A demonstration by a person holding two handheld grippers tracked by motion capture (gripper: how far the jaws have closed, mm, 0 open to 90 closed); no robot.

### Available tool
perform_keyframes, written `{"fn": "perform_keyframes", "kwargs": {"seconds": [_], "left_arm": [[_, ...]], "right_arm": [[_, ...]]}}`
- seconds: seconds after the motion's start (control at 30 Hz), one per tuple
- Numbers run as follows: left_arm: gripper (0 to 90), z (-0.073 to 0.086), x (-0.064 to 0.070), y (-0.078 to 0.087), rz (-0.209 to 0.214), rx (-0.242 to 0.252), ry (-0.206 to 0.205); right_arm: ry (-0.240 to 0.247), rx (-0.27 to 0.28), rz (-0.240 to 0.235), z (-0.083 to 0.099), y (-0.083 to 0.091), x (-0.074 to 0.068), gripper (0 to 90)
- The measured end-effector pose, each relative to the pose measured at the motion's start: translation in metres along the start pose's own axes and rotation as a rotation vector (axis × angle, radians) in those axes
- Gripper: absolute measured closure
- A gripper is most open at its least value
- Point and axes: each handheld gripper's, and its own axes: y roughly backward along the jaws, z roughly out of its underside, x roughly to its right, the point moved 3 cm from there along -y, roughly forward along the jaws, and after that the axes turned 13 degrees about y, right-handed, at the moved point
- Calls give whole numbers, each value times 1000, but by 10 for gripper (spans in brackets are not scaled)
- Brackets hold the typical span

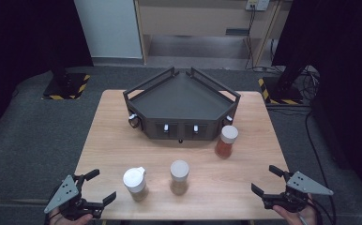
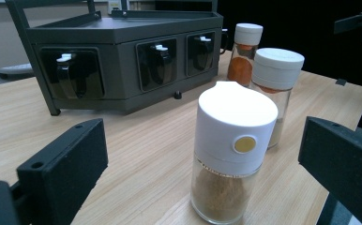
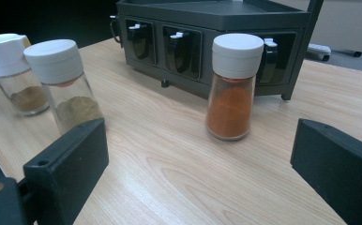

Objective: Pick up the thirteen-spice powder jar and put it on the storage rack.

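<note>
Presently: three upright spice jars ahead of two open hand-held grippers.

Left gripper (image 1: 98, 187), jaws apart and empty; the clear glass jar with white flip-top cap and tan powder (image 2: 230, 154) stands directly ahead between its jaw lines, long axis vertical, nearest this hand. Right gripper (image 1: 267, 180), jaws apart, empty; the orange-powder jar with white round cap (image 3: 230, 91) stands farther ahead, near the dark grey rack (image 1: 181, 101).

Three spice jars (image 1: 179, 176) on table; one dark rack (image 1: 181, 105); two claws, left claw (image 1: 95, 188), right claw (image 1: 264, 180).
</note>
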Motion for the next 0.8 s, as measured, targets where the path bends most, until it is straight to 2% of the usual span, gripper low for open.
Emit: {"fn": "perform_keyframes", "kwargs": {"seconds": [0.33,0.53,0.8], "left_arm": [[2,-7,1,4,-14,-7,-10],[0,-15,1,10,-8,-11,0],[0,-38,-1,20,13,-24,5]], "right_arm": [[-6,0,2,0,0,1,51],[-6,-1,1,0,-1,1,51],[-6,-2,3,0,-1,0,51]]}}
